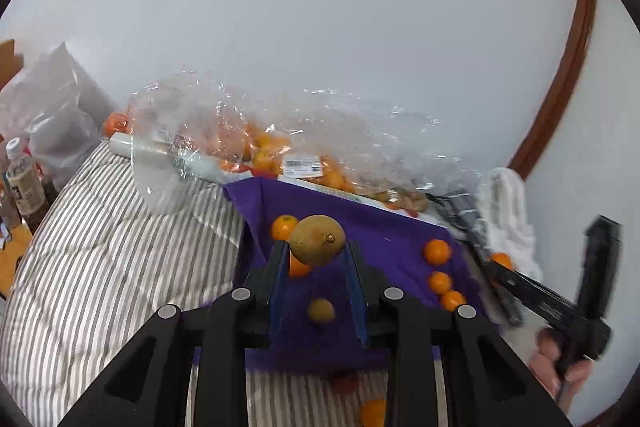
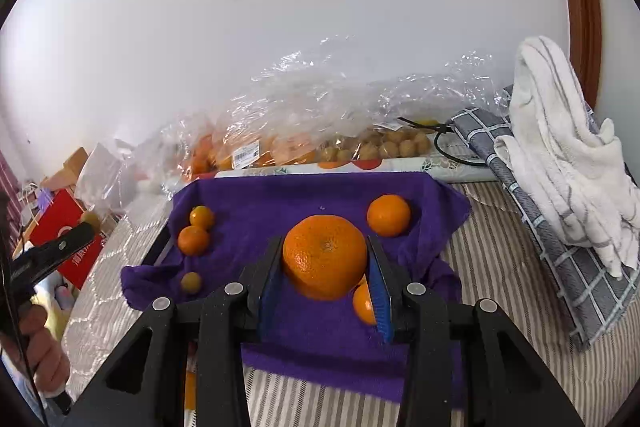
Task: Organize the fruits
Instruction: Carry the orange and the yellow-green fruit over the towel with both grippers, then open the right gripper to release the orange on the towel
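We see left gripper (image 1: 317,255) clamping kiwi (image 1: 317,239), right gripper (image 2: 325,267) clamping orange (image 2: 325,255), both above purple cloth (image 2: 312,195) centre.

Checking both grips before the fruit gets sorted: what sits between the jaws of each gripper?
Left wrist view: a brownish-green kiwi is clamped in the left gripper. Right wrist view: a large orange is clamped in the right gripper.

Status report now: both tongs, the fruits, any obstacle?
Left tongs shut on kiwi. Right tongs shut on big orange. Loose oranges on purple cloth. Nothing blocking.
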The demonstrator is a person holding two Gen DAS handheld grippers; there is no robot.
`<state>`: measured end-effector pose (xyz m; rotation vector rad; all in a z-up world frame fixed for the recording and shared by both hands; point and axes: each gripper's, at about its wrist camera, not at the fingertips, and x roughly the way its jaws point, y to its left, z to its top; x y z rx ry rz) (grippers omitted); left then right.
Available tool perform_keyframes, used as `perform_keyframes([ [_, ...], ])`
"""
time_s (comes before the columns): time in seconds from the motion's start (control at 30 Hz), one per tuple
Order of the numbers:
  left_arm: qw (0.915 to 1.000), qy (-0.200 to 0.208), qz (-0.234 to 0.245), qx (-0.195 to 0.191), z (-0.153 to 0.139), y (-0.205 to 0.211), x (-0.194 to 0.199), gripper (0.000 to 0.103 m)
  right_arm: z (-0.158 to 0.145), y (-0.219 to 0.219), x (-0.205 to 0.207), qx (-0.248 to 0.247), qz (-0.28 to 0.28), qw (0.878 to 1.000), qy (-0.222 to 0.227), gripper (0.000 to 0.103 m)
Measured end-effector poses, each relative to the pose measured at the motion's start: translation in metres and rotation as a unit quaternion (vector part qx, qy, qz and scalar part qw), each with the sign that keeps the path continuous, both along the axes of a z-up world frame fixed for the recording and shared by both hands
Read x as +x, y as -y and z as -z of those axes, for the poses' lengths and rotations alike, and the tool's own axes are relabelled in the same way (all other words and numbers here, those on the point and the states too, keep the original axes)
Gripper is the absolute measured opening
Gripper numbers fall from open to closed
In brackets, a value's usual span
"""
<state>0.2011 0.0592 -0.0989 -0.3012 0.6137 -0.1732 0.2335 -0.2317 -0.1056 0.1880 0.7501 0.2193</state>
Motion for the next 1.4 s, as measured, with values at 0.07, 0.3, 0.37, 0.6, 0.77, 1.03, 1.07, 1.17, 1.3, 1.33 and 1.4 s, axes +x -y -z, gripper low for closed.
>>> perform_keyframes([
  [0.07, 1.0000, -0.005, -0.004, 0.003, 0.012, 0.002, 0.009, 0.027, 0.010, 0.000, 0.003, 0.001, -0.008, 1.000, -0.005, 0.039],
  [0.3, 0.9992, -0.034, -0.019, 0.005, 0.037, -0.007, 0.019, 0.027, 0.036, -0.013, 0.011, -0.006, -0.035, 0.999, -0.038, 0.039],
  [0.37, 0.9990, -0.041, -0.017, -0.002, 0.041, -0.010, 0.021, 0.027, 0.043, -0.021, 0.012, -0.016, -0.049, 0.998, -0.047, 0.039],
  [0.6, 0.9974, -0.070, 0.009, -0.011, 0.054, -0.003, 0.030, 0.027, 0.063, -0.033, 0.019, -0.037, -0.061, 0.995, -0.076, 0.039],
  [0.77, 0.9964, -0.082, 0.018, 0.004, 0.060, 0.010, 0.031, 0.027, 0.067, -0.034, 0.021, -0.032, -0.060, 0.994, -0.084, 0.039],
  [1.03, 0.9949, -0.091, 0.014, 0.041, 0.067, 0.023, 0.032, 0.027, 0.074, -0.036, 0.023, -0.042, -0.058, 0.993, -0.096, 0.039],
  [1.07, 0.9947, -0.092, 0.011, 0.045, 0.067, 0.024, 0.032, 0.027, 0.075, -0.036, 0.024, -0.043, -0.057, 0.993, -0.098, 0.039],
  [1.17, 0.9937, -0.096, 0.006, 0.058, 0.069, 0.026, 0.034, 0.027, 0.079, -0.038, 0.027, -0.050, -0.057, 0.992, -0.105, 0.039],
  [1.3, 0.9928, -0.096, 0.003, 0.072, 0.070, 0.029, 0.034, 0.027, 0.080, -0.039, 0.027, -0.059, -0.056, 0.991, -0.104, 0.039],
  [1.33, 0.9926, -0.097, 0.002, 0.074, 0.070, 0.029, 0.034, 0.027, 0.080, -0.040, 0.027, -0.062, -0.056, 0.991, -0.104, 0.039],
  [1.4, 0.9923, -0.096, 0.001, 0.078, 0.070, 0.030, 0.034, 0.027, 0.079, -0.040, 0.026, -0.067, -0.054, 0.991, -0.103, 0.039],
])
